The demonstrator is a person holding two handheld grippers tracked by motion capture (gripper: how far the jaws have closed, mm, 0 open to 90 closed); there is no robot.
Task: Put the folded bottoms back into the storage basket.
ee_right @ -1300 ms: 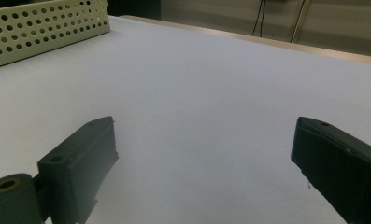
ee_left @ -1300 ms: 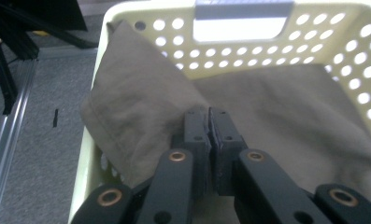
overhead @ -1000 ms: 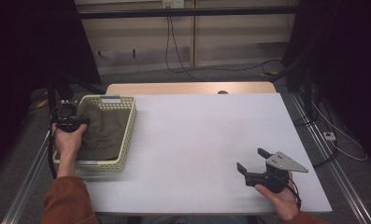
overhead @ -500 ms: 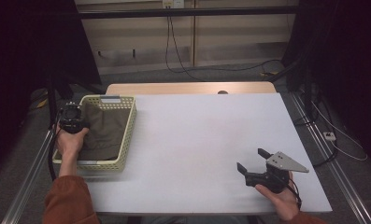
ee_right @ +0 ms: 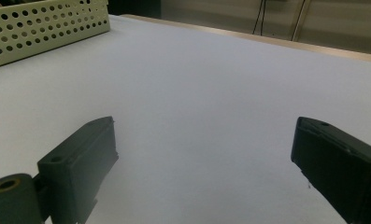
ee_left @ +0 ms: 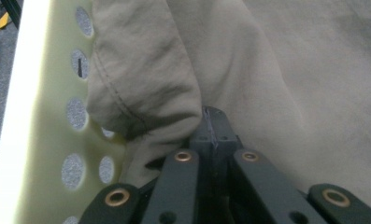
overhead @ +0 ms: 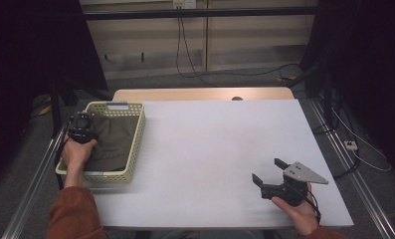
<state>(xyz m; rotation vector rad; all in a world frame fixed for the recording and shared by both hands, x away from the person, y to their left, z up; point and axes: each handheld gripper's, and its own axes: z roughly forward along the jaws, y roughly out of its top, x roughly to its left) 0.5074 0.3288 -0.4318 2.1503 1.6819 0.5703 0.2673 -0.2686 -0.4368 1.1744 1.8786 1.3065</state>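
A khaki cloth (overhead: 113, 142) lies crumpled inside the pale yellow perforated basket (overhead: 135, 149), which sits at the worktop's (overhead: 220, 149) left edge, toward the far corner. The left gripper (ee_left: 212, 135) is down in the basket at its left wall, its fingers (ee_left: 216, 122) pressed together on a fold of the cloth beside the holed wall. The right gripper (overhead: 268, 170) rests in the person's hand near the worktop's near right corner, well apart from the basket, its fingers (ee_right: 80, 158) spread wide over bare white surface.
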